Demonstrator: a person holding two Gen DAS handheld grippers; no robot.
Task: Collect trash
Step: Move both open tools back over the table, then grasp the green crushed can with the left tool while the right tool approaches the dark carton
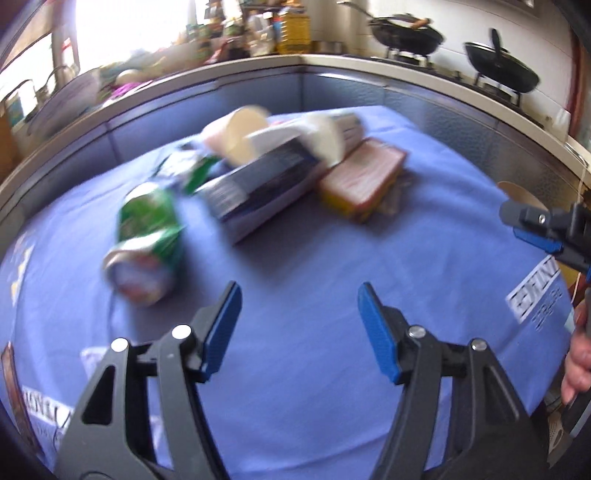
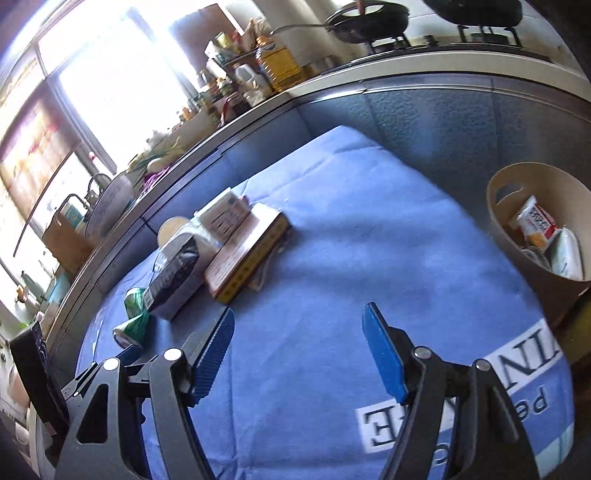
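Observation:
Trash lies in a cluster on the blue cloth (image 1: 295, 258): a crushed green can (image 1: 147, 236), a dark blue box (image 1: 255, 192), a flat red and yellow box (image 1: 362, 181), a pale paper cup (image 1: 236, 136) and a white carton (image 1: 332, 133). My left gripper (image 1: 299, 295) hovers open over bare cloth, just right of the can, holding nothing. My right gripper (image 2: 299, 312) is also open and empty, near the flat box (image 2: 247, 251) and the can (image 2: 135, 317). A beige bin (image 2: 517, 195) at the right holds wrappers. The right gripper's fingers (image 1: 535, 221) show at the left wrist view's right edge.
A kitchen counter (image 1: 332, 61) curves behind the table, with two black woks (image 1: 406, 31) on a stove, an oil bottle (image 2: 277, 62), jars and a sink. A hand (image 1: 578, 354) shows at the right edge. White lettering (image 2: 461, 402) is printed on the cloth.

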